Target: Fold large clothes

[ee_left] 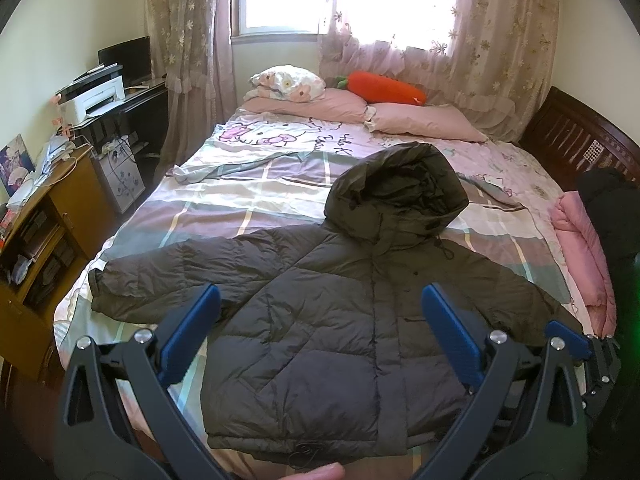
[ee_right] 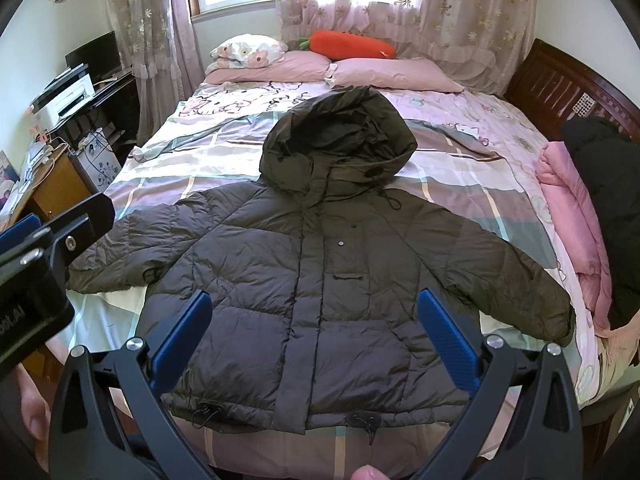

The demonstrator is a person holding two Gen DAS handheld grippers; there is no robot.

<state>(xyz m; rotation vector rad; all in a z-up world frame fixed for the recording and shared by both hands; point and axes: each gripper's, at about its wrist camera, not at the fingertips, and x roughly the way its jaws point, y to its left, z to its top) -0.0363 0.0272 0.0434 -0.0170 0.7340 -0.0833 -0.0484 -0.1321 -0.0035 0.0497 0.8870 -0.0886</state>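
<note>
A dark olive hooded puffer jacket [ee_left: 328, 320] [ee_right: 320, 280] lies flat, front up, on the bed [ee_left: 248, 196] [ee_right: 200, 168], sleeves spread to both sides, hood toward the pillows. My left gripper [ee_left: 320, 300] hovers open above the jacket's lower body, with nothing between its blue pads [ee_left: 188, 332]. My right gripper [ee_right: 314, 304] is also open above the jacket's lower front, blue pads [ee_right: 444, 336] wide apart. The right gripper's blue tip [ee_left: 568, 340] shows at the far right of the left wrist view; the left gripper's body [ee_right: 36, 272] shows at the left edge of the right wrist view.
Pink pillows [ee_right: 360, 70] and an orange carrot plush [ee_right: 352, 46] lie at the bed's head. A folded pink quilt [ee_right: 572, 216] and a black garment [ee_right: 608, 208] sit on the right edge by the wooden headboard [ee_right: 560, 80]. A wooden cabinet [ee_left: 44, 232] and printer desk [ee_left: 100, 100] stand left.
</note>
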